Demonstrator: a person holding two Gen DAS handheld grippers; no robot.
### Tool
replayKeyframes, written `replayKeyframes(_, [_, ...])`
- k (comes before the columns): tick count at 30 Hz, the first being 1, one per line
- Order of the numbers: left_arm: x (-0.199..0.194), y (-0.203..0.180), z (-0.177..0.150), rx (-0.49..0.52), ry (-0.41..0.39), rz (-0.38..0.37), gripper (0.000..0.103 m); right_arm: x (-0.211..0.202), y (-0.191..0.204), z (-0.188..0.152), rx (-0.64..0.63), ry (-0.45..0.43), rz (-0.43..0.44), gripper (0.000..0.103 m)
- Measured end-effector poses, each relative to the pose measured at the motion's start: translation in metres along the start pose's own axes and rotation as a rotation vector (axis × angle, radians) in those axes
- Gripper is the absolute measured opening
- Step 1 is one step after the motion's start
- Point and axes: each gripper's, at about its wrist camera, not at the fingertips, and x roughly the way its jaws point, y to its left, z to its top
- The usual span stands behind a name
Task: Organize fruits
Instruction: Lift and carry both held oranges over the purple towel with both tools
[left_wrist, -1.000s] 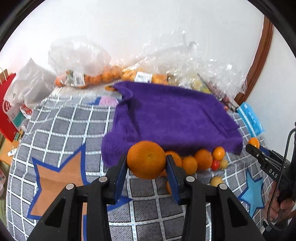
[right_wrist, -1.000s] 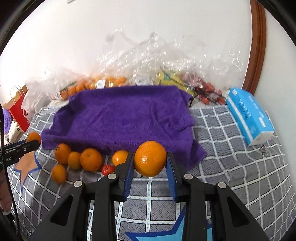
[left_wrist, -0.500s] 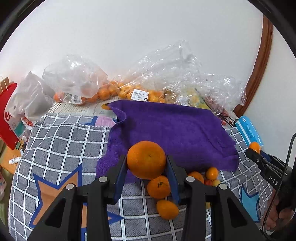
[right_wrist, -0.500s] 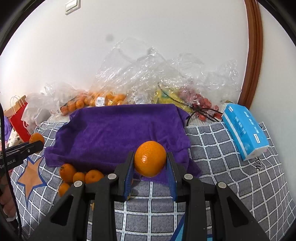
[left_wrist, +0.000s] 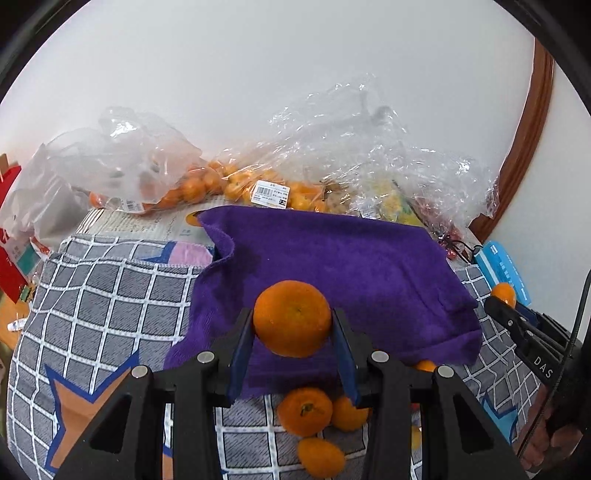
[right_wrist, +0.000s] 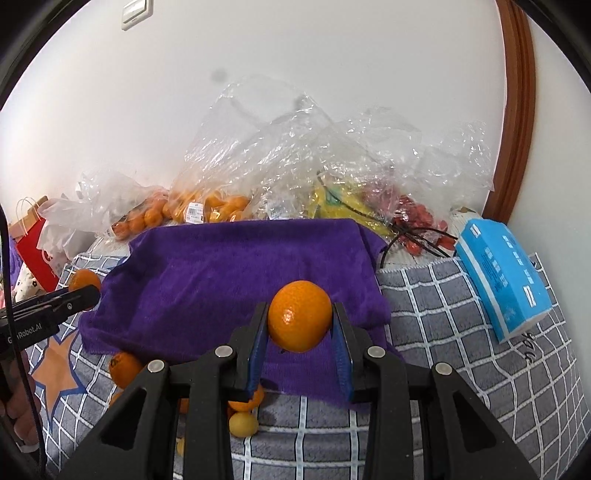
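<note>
My left gripper (left_wrist: 292, 321) is shut on an orange (left_wrist: 291, 318), held in the air above the near edge of a purple towel (left_wrist: 332, 258). My right gripper (right_wrist: 300, 322) is shut on a second orange (right_wrist: 300, 320) above the same purple towel (right_wrist: 229, 273), nearer its right side. Several loose oranges (left_wrist: 306, 410) and a small yellow fruit (right_wrist: 243, 424) lie on the checked blanket below the towel's near edge, partly hidden by the fingers. Each gripper shows at the edge of the other's view, orange in its tips.
Clear plastic bags of small oranges (left_wrist: 192, 188) and other fruit (right_wrist: 413, 221) are heaped along the wall behind the towel. A blue tissue pack (right_wrist: 502, 280) lies at the right. A red paper bag (right_wrist: 35, 247) stands at the left. The grey checked blanket (left_wrist: 110, 295) covers the surface.
Both grippers, still holding their oranges, have moved forward over the towel's near edge. The loose oranges have slid down in both views, beneath the fingers.
</note>
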Motion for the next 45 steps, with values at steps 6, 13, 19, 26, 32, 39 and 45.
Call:
replayKeyframes(6, [0.015, -0.003, 0.007, 0.014, 0.010, 0.013, 0.040, 0.015, -0.001, 0.009, -0.002, 0.003, 0.004, 0.033])
replayKeyframes(13, [0.041, 0.000, 0.004, 0.010, 0.048, 0.027, 0.040, 0.046, -0.003, 0.003, 0.004, 0.053, 0.005, 0.033])
replayKeyframes(19, [0.063, 0.004, -0.002, 0.012, 0.054, 0.038, 0.040, 0.066, -0.005, -0.004, -0.001, 0.098, 0.006, 0.033])
replayKeyframes(26, [0.079, 0.006, -0.007, 0.000, 0.107, 0.039, 0.040, 0.083, -0.010, -0.010, 0.000, 0.138, -0.005, 0.033])
replayKeyframes(32, [0.086, 0.007, -0.008, 0.003, 0.119, 0.045, 0.040, 0.089, -0.011, -0.013, -0.001, 0.153, -0.002, 0.033])
replayKeyframes(39, [0.088, 0.004, -0.007, 0.021, 0.113, 0.060, 0.040, 0.095, -0.010, -0.018, -0.008, 0.169, 0.000, 0.033])
replayKeyframes(45, [0.089, 0.002, -0.008, 0.035, 0.105, 0.072, 0.040, 0.096, -0.010, -0.020, -0.013, 0.165, 0.000, 0.033])
